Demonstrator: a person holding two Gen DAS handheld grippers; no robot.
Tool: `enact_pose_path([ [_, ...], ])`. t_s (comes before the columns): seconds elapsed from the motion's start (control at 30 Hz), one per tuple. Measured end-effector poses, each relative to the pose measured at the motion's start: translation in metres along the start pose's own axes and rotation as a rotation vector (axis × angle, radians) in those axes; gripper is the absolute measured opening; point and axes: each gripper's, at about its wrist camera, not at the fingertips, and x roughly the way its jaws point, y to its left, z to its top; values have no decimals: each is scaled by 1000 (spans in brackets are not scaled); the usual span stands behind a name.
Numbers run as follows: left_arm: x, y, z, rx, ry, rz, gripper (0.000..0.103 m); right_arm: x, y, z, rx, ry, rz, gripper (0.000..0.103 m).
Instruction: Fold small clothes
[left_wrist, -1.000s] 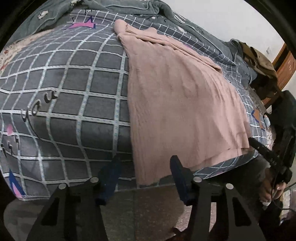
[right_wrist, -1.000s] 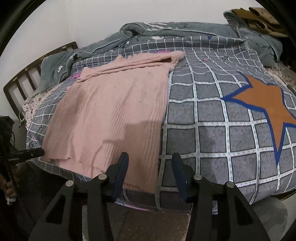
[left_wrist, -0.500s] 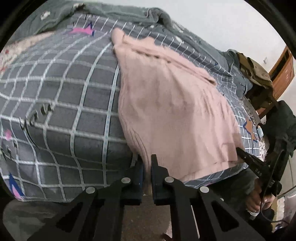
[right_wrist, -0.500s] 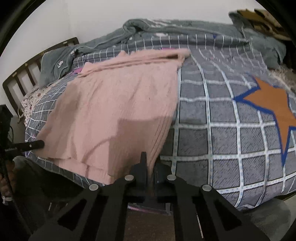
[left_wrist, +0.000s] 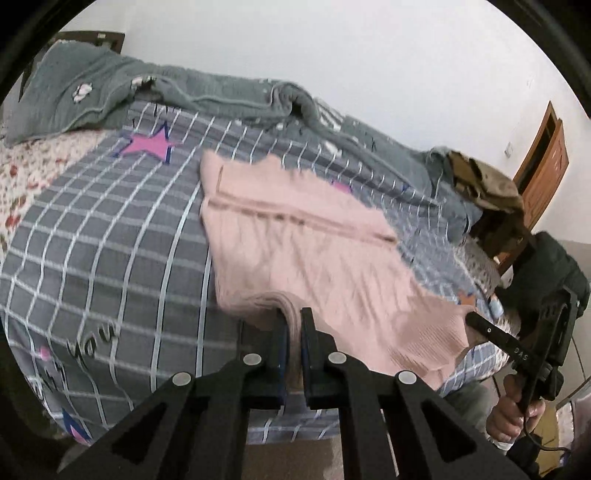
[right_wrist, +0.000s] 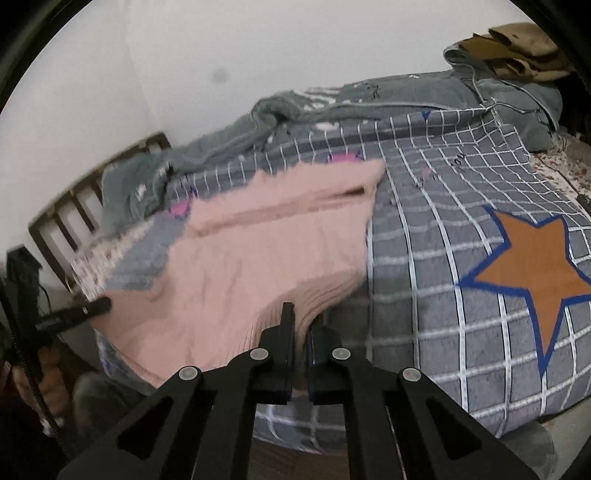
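A pink knitted sweater (left_wrist: 306, 251) lies spread on a grey checked bedspread (left_wrist: 110, 258), its hem toward me. My left gripper (left_wrist: 293, 317) is shut on the hem's left corner, which is lifted off the bed. At the hem's other corner my right gripper (right_wrist: 301, 314) is shut on the sweater (right_wrist: 258, 258), and the knit bunches up between its pads. Each view shows the other gripper at the edge: the right one (left_wrist: 476, 321) at the far right, the left one (right_wrist: 99, 304) at the far left, both pinching the hem.
A grey-green blanket (left_wrist: 221, 92) is heaped along the far side by the white wall. Brown clothing (left_wrist: 487, 181) is piled at one bed end, near a wooden door (left_wrist: 543, 162). A dark slatted headboard (right_wrist: 74, 206) stands at the other. An orange star (right_wrist: 535, 269) marks the bedspread.
Both grippers shut on the hem corners, then rose, lifting the near edge of the sweater off the bed. The views tilted up toward the wall.
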Motion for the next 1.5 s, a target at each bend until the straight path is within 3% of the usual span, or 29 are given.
enact_pose_path([
  [0.43, 13, -17, 87, 30, -122, 14, 7, 13, 8, 90, 11, -114, 62, 5],
  [0.83, 86, -3, 158, 2, -181, 21, 7, 82, -19, 161, 97, -133, 97, 5],
  [1.07, 145, 9, 193, -3, -156, 64, 7, 142, -28, 196, 141, -93, 109, 5],
  [1.27, 204, 26, 207, -49, -121, 115, 7, 212, -37, 214, 145, -23, 46, 5],
  [1.37, 225, 34, 209, -79, -82, 143, 10, 240, -44, 216, 130, 28, 22, 12],
  [1.4, 230, 38, 209, -91, -65, 153, 11, 246, -45, 216, 113, 31, 4, 15],
  [1.5, 239, 47, 204, -121, -43, 161, 31, 255, -49, 212, 43, 18, -51, 25],
])
